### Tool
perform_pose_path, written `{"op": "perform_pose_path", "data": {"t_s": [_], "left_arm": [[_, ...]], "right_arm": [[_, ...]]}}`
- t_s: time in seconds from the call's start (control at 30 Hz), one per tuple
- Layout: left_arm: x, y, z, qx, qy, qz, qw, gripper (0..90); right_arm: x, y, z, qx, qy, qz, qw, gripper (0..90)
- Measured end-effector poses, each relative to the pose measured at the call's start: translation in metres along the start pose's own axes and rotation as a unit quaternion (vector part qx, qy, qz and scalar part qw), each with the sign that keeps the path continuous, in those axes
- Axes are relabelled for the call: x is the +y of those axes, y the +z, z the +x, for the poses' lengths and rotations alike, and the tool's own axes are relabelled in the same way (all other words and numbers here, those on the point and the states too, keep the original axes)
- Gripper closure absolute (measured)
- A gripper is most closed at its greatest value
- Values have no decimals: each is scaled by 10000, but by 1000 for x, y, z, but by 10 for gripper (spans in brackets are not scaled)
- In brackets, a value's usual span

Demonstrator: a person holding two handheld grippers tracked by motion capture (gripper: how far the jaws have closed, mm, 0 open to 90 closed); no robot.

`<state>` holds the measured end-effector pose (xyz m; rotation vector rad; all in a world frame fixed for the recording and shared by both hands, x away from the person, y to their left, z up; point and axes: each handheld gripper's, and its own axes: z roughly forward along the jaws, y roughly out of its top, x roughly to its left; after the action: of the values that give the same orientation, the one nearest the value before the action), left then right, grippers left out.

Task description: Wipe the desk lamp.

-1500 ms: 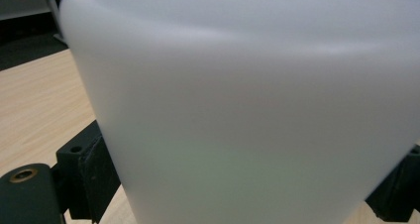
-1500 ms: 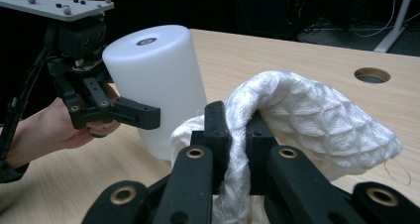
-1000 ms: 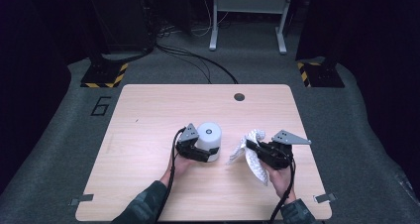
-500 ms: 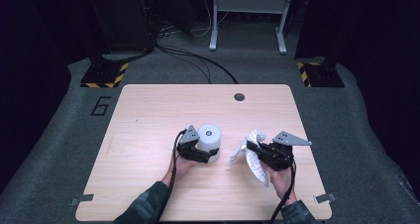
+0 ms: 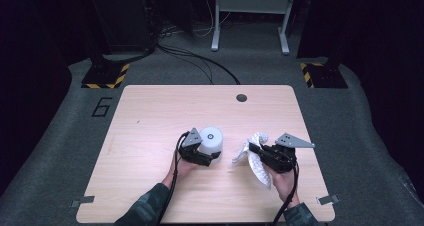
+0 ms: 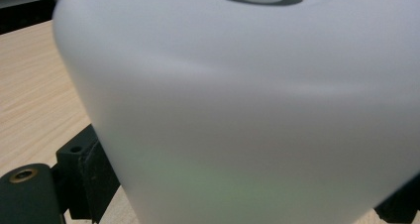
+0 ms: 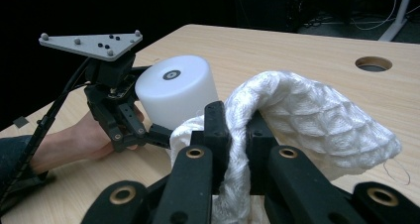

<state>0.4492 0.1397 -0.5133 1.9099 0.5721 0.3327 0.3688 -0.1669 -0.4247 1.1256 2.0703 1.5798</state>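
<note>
Cloth (image 7: 297, 120) sits pinched in right hand-held gripper (image 7: 236, 135), draping rightward.

The wooden surface (image 5: 150, 121) is pale, with rounded corners and a round cable hole (image 5: 241, 97) near its far edge. Small grey brackets (image 5: 81, 202) stick out at its near corners. It stands on grey carpet floor (image 5: 65, 136), where a dark "6" (image 5: 102, 106) is marked just beside the surface's far left corner. Two black stand bases with yellow-and-black hazard stripes (image 5: 105, 77) sit on the floor to the far left and far right (image 5: 320, 75). Black cables (image 5: 200, 61) snake across the carpet behind the surface, near a white metal frame (image 5: 250, 16).
</note>
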Motion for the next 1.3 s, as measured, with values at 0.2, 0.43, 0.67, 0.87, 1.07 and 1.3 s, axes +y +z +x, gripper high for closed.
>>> {"op": "perform_pose_path", "data": {"t_s": [0.2,0.43,0.67,0.87,1.07,1.3], "left_arm": [[1,-2,0,-42,10,49,10000,53],[7,-7,-5,46,111,-46,9999,0],[10,-17,-4,16,74,-197,9998,0],[12,-32,-3,45,56,-283,9996,0],[13,-53,0,126,37,-247,9996,0],[10,-74,-2,154,79,-114,9998,0]], "right_arm": [[0,0,1,5,8,-7,10000,844],[0,-1,0,-2,1,4,10000,844],[1,-1,1,9,-5,-5,10000,844],[2,-5,2,16,-49,2,10000,844],[-2,-8,7,57,-31,31,10000,844],[-12,-8,15,134,-43,160,9998,844]]}}
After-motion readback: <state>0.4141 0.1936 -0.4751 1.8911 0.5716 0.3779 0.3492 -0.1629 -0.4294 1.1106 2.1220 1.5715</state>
